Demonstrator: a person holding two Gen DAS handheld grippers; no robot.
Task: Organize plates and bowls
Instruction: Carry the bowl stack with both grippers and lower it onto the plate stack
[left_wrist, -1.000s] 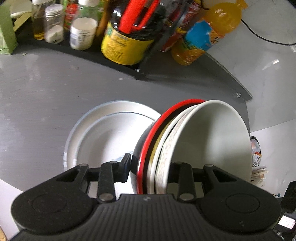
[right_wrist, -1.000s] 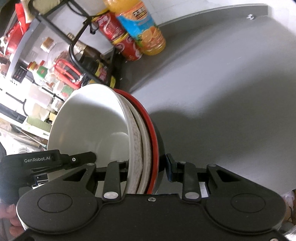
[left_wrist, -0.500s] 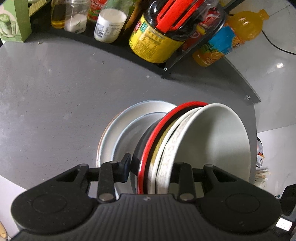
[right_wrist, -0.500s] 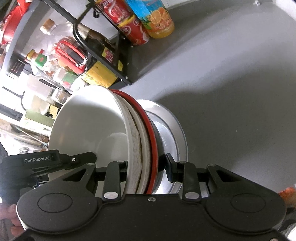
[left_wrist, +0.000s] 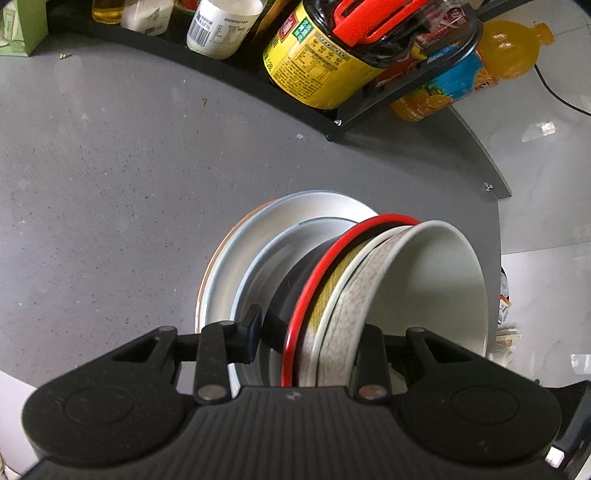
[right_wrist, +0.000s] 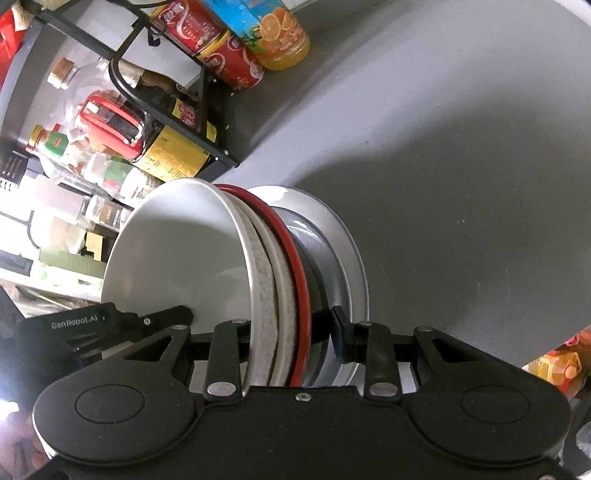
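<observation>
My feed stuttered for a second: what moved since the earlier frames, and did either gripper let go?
The nested bowl stack, carried by both grippers, came over the white plates on the grey counter and now sits close above them. Nothing was let go: left gripper and right gripper remain clamped on the stack's rims. The bottles on the rack are unchanged.

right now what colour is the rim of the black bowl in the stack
Red: the black bowl has a red rim, clearest in the left wrist view.

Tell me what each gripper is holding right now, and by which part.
Both hold the same stack of nested bowls by its rims: the left gripper clamps one side, the right gripper the opposite side.
</observation>
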